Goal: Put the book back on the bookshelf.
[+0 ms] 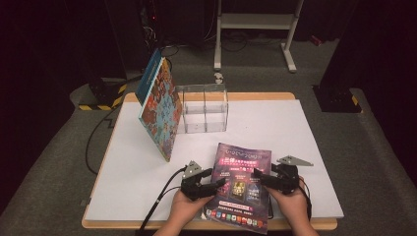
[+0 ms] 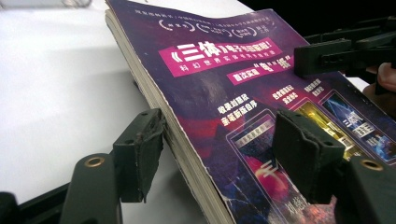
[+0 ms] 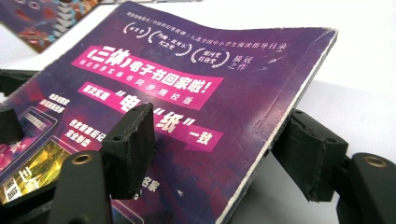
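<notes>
A thick purple magazine [image 1: 241,187] with pink title bands lies at the near edge of the white table [image 1: 305,132], its lower end past the front edge. My left gripper [image 1: 219,179] is closed on its left page edge: in the left gripper view [image 2: 219,154] one pad sits under the pages and the other on the magazine's [image 2: 224,93] cover. My right gripper [image 1: 258,178] clamps the right edge. In the right gripper view [image 3: 219,149] one pad presses the magazine's [image 3: 187,93] cover and the other its underside. That edge is raised off the table.
A large colourful book [image 1: 160,110] leans tilted against a clear acrylic box [image 1: 204,108] at the back left of the table. A white metal stand [image 1: 255,22] stands on the floor beyond. A cable trails from the left gripper off the front edge.
</notes>
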`<state>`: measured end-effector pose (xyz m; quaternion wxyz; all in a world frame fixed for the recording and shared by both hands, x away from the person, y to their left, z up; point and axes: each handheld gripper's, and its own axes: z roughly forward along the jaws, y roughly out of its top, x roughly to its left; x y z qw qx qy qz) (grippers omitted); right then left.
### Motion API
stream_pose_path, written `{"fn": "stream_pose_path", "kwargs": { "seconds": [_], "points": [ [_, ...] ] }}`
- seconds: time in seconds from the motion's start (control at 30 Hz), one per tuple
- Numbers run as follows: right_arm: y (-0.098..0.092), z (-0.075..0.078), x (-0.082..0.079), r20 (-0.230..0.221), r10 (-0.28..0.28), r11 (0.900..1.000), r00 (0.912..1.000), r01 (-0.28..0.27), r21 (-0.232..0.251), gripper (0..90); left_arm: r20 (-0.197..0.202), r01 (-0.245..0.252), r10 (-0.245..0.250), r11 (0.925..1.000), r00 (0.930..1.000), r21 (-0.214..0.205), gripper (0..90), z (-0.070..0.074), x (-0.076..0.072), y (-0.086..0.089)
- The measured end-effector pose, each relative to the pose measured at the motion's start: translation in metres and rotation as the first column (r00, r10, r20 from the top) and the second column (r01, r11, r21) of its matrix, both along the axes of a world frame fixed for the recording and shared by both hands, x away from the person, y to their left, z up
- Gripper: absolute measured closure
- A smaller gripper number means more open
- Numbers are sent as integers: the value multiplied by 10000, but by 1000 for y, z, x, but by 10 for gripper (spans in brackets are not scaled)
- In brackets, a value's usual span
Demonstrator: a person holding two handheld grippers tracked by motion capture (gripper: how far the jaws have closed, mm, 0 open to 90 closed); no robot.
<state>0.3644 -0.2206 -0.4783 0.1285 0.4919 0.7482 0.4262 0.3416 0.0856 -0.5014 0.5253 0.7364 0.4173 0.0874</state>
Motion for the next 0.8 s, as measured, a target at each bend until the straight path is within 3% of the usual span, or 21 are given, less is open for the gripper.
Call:
{"fn": "stream_pose_path", "kwargs": {
  "seconds": [0.07, 0.17, 0.27, 0.37, 0.57, 0.67, 0.8],
  "points": [
    [-2, 1, 12, -11, 84, 9999, 10000, -84, -84, 297, -2, -96, 96, 10000, 10000, -11, 338, 0, 7, -3],
    [-6, -2, 19, -159, 49, 9998, 9999, -46, 204, 271, -303, -201, 201, 9998, 9993, 0, 285, 1, 12, -3],
    [-8, -5, 7, -22, -21, 9994, 10000, 22, 342, 249, -459, -185, 183, 9998, 9988, -58, 249, 0, 12, -2],
    [-9, -7, -6, -73, 27, 9986, 10000, -23, 531, 239, -1022, -109, 70, 9992, 9947, -380, 211, -3, 16, -2],
    [-7, -10, -23, -143, 194, 9967, 9997, -182, 787, 221, -1632, 336, -442, 9972, 9856, -671, 180, -5, 20, -9],
    [-6, -11, -25, -369, 327, 9947, 9988, -289, 982, 214, -1693, 629, -740, 9956, 9828, -698, 187, -5, 17, -14],
    [-7, -12, -23, -465, 413, 9930, 9981, -358, 1125, 227, -1406, 586, -644, 9973, 9880, -451, 221, -1, 12, -15]
  ]
}}
